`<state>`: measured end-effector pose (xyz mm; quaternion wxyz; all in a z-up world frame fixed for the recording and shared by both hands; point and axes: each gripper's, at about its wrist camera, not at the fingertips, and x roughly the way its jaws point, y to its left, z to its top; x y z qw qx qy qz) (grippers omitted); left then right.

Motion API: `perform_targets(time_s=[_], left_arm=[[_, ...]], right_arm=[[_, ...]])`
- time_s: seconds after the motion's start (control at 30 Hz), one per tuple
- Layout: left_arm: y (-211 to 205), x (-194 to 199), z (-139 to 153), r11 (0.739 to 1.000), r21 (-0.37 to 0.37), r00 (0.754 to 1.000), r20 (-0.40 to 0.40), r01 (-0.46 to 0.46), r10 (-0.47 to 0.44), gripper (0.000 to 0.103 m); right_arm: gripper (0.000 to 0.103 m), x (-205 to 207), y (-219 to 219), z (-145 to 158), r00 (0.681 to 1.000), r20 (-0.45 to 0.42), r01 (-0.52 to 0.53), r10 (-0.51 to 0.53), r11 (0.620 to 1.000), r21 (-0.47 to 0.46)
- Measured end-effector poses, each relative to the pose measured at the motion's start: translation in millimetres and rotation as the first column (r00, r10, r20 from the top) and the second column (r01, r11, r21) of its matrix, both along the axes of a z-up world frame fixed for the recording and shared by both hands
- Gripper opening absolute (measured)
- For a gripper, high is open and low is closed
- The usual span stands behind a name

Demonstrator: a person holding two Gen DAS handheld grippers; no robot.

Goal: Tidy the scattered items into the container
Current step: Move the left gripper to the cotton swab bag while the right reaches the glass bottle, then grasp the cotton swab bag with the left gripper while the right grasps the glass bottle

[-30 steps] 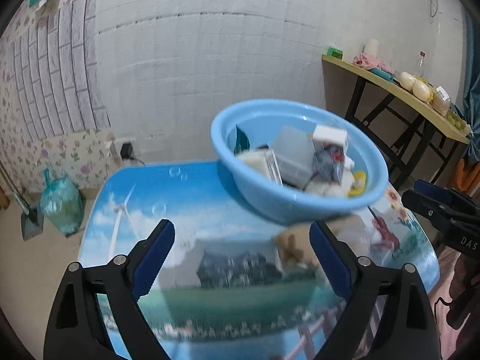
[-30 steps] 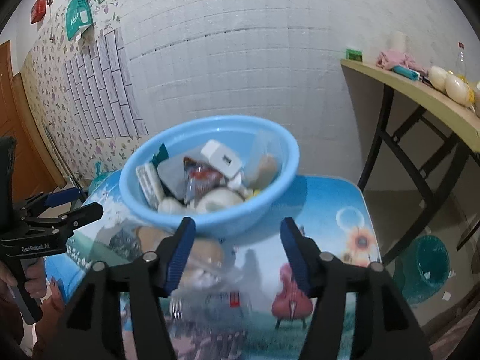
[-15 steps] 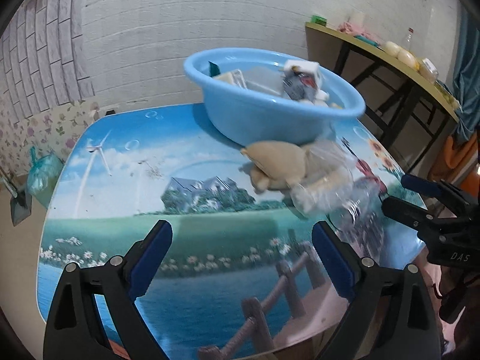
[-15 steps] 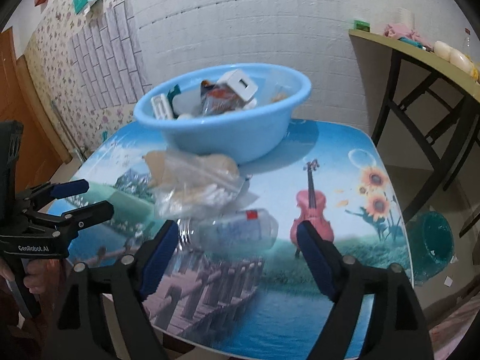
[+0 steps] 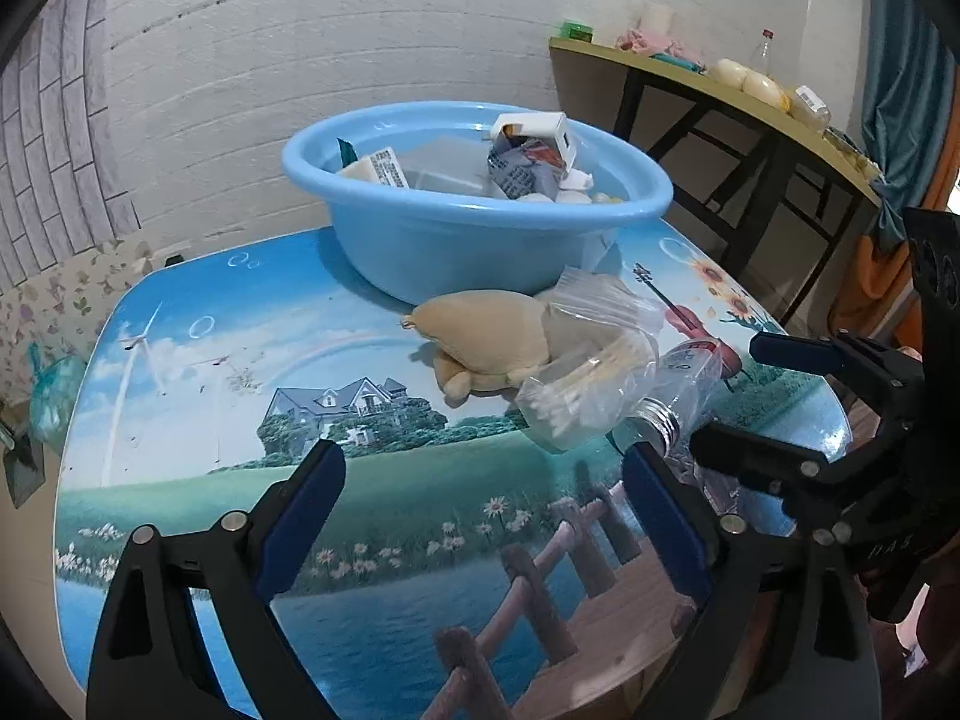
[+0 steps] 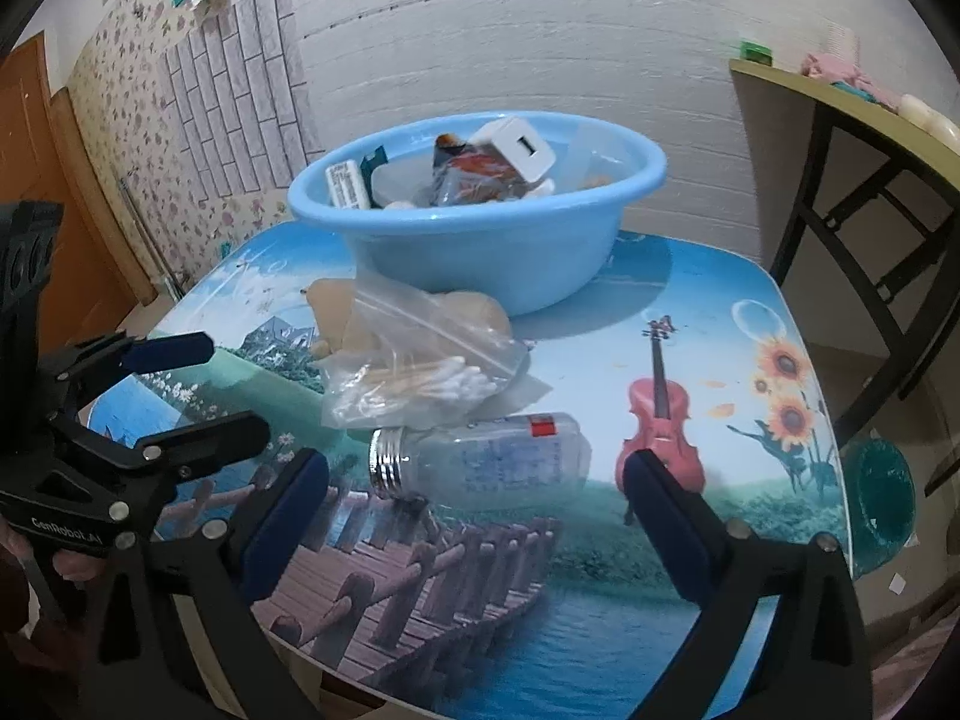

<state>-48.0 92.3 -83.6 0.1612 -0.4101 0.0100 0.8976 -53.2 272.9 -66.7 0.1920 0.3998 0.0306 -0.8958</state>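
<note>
- The blue basin [image 6: 480, 240] stands at the far side of the picture-printed table [image 6: 690, 312], filled with small packets and a white box.
- A tan plush toy [image 5: 486, 336], a clear bag of cotton swabs [image 6: 414, 372] and a clear bottle [image 6: 486, 462] on its side lie on the table, just in front of the basin.
- Left gripper [image 5: 480, 516]: jaws wide and closing slightly, nothing between them.
- Right gripper [image 6: 474, 516]: jaws wide and opening, the bottle just ahead, untouched.
</note>
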Motion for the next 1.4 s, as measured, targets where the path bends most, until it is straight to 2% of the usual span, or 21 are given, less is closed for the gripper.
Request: perform_targets(time_s=[0.27, 0.3, 0.33, 0.37, 0.7, 1.0, 1.03, 1.07, 1.1, 1.13, 1.27, 1.4], left_arm=[[-2.7, -12.0, -5.5, 1.0, -0.002, 1.0, 0.023, 0.008, -0.008, 0.091], [-1.6, -13.5, -5.9, 1.0, -0.002, 1.0, 0.024, 0.012, -0.012, 0.091], [-1.1, -14.2, -5.8, 1.0, 0.0, 1.0, 0.025, 0.015, -0.015, 0.091], [1.0, -15.7, -6.4, 1.0, 0.001, 0.999, 0.026, 0.02, -0.02, 0.091], [38.0, -23.0, -13.1, 0.994, -0.008, 0.993, 0.047, 0.111, -0.11, 0.091], [66.8, -29.3, -21.3, 0.984, 0.006, 0.98, 0.082, 0.18, -0.18, 0.091], [68.5, -29.5, -22.4, 0.983, 0.011, 0.98, 0.083, 0.182, -0.183, 0.088], [69.1, -29.6, -23.2, 0.983, 0.016, 0.979, 0.084, 0.184, -0.185, 0.068], [69.3, -30.1, -24.8, 0.983, 0.011, 0.979, 0.087, 0.183, -0.184, 0.044], [69.8, -29.4, -24.1, 0.982, -0.009, 0.979, 0.075, 0.189, -0.188, 0.035], [58.1, -31.4, -21.9, 0.981, 0.051, 0.975, 0.114, 0.187, -0.191, 0.021], [46.9, -21.1, -16.6, 0.986, 0.039, 0.982, 0.091, 0.163, -0.166, 0.02]], right_arm=[[0.1, -15.0, -5.3, -14.6, 0.999, 0.035, 0.004, -0.005, 0.999, 0.035], [0.095, -16.7, -3.5, -16.1, 0.999, 0.039, 0.009, -0.01, 1.0, 0.03], [0.086, -18.1, 0.4, -16.3, 0.999, 0.04, 0.016, -0.016, 1.0, 0.01], [0.085, -19.4, 3.6, -15.9, 0.999, 0.043, 0.022, -0.022, 1.0, -0.007], [0.085, -20.9, 38.5, -11.0, 0.994, 0.028, 0.102, -0.102, 0.995, -0.014], [0.085, -20.7, 49.5, -9.3, 0.989, 0.013, 0.145, -0.145, 0.989, 0.014], [0.085, -20.6, 52.2, -9.3, 0.989, 0.017, 0.149, -0.149, 0.989, 0.005], [0.085, -20.5, 54.4, -9.5, 0.988, 0.021, 0.152, -0.151, 0.988, -0.004], [0.085, -20.2, 55.9, -9.7, 0.988, 0.026, 0.154, -0.153, 0.988, -0.011], [0.085, -19.9, 55.9, -9.7, 0.988, 0.025, 0.155, -0.154, 0.988, -0.007], [0.085, -16.1, 54.4, -8.9, 0.989, 0.019, 0.147, -0.147, 0.989, -0.002], [0.085, -12.3, 52.6, -4.0, 0.99, 0.008, 0.141, -0.141, 0.99, -0.005]])
